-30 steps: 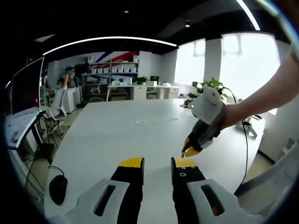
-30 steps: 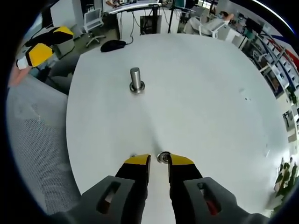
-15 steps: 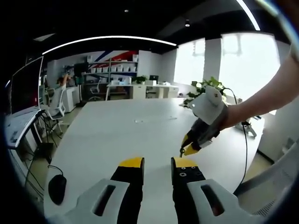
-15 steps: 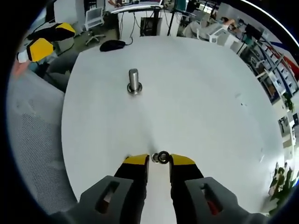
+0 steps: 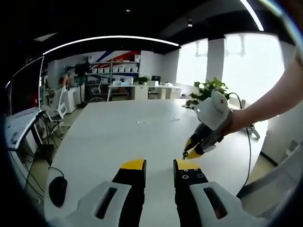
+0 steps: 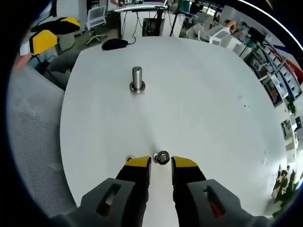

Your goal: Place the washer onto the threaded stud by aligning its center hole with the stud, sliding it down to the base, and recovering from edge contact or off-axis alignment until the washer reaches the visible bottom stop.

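A steel threaded stud (image 6: 137,79) stands upright on the white table (image 6: 213,94), far ahead of my right gripper (image 6: 161,162). The washer (image 6: 162,157), a small metal ring, stands on edge between the yellow fingertips, its face turned to the camera, and the jaws are closed on it. In the left gripper view the right gripper (image 5: 191,152) comes in from the right in a person's hand, just above the table (image 5: 118,137), with a small dark bit at its tip. My left gripper (image 5: 159,165) hovers over the near table edge, open and empty. It also shows as the left gripper (image 6: 45,40).
A black mouse (image 5: 58,190) lies near the table edge, seen also as the mouse (image 6: 113,45) beyond the stud. A grey mesh chair (image 6: 33,142) sits beside the table. A tiny grey speck (image 6: 130,158) lies left of the right jaws. Desks and chairs stand further off.
The washer, partly hidden flat by the right jaw a second ago, now stands face-on between the tips. The right gripper has edged slightly up and right in the left gripper view.
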The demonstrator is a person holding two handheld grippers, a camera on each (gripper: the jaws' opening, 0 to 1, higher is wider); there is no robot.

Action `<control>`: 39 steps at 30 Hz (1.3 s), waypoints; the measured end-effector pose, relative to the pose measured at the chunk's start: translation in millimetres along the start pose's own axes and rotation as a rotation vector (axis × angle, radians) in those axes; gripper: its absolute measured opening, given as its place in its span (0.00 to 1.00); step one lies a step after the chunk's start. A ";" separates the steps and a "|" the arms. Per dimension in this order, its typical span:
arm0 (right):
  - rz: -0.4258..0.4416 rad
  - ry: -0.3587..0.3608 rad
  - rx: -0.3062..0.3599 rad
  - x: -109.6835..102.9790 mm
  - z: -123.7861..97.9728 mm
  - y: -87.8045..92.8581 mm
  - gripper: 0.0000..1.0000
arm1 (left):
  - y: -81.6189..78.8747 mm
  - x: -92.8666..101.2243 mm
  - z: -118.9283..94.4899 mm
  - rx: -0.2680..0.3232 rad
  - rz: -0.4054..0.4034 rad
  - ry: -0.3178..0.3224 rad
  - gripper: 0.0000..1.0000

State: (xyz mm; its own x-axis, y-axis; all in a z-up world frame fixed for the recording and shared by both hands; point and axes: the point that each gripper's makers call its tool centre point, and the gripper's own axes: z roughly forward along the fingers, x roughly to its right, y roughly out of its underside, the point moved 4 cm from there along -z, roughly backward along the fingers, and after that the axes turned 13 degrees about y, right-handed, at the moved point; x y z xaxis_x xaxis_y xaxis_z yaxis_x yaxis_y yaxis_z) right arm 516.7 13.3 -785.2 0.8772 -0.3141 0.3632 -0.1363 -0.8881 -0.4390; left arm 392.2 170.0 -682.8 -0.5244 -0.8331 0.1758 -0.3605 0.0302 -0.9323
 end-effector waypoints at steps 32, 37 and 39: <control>-0.122 0.042 0.007 -2.0 7.3 -0.1 0.15 | 1.4 -0.6 0.0 -0.008 0.000 -0.004 0.21; -0.122 0.039 0.008 -2.3 7.7 0.3 0.14 | 1.3 -0.4 0.0 -0.007 -0.001 -0.004 0.21; -0.122 0.039 0.008 -2.4 7.6 0.6 0.14 | 1.2 -0.1 0.0 -0.007 0.001 -0.004 0.21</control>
State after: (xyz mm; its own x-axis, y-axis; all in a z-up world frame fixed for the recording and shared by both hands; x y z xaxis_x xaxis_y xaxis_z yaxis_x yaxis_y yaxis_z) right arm 518.0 16.1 -792.6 0.8684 -0.2168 0.4459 -0.0259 -0.9179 -0.3959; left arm 391.8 170.1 -684.0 -0.5216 -0.8353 0.1740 -0.3654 0.0344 -0.9302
